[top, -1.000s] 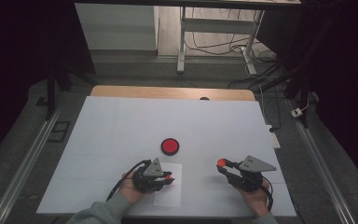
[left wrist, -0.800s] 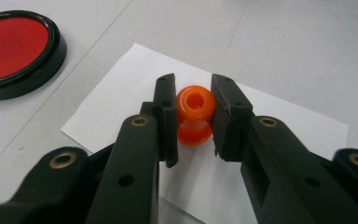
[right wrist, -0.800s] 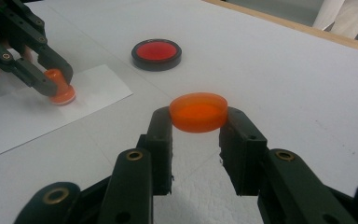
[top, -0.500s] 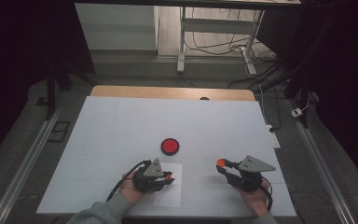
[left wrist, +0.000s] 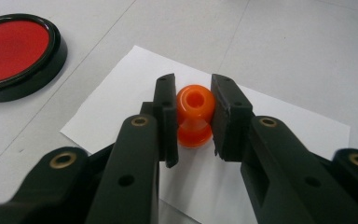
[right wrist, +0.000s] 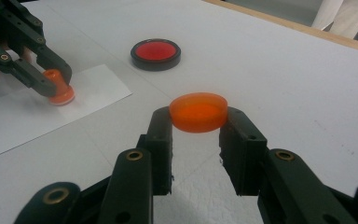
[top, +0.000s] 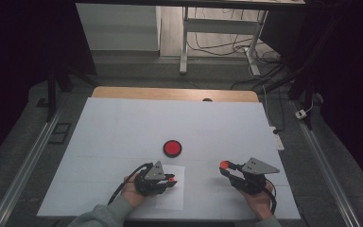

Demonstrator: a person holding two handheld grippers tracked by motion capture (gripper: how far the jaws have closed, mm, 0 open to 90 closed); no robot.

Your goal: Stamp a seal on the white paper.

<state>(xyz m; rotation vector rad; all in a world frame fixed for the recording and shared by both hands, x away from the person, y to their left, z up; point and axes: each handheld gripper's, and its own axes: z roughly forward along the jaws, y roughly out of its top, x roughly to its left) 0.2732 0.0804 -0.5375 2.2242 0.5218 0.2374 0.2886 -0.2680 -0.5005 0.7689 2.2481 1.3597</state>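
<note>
Gripping an upright orange stamp (left wrist: 194, 114) on paper (left wrist: 279, 140), left claw (left wrist: 193, 116), right claw (right wrist: 199, 122) clamping orange cap (right wrist: 198, 112) flat.

I see a small orange stamp (left wrist: 194, 114), a knobbed piece with a hole in its top, standing upright with its base on a white sheet of paper (left wrist: 284, 140) near the tabletop's front edge, left of centre. An orange round cap (right wrist: 198, 112), flat and shallow, sits level above the tabletop toward the front right corner.

Glossy orange plastic stamp (left wrist: 194, 115) on matt white paper sheet (left wrist: 279, 130).
</note>
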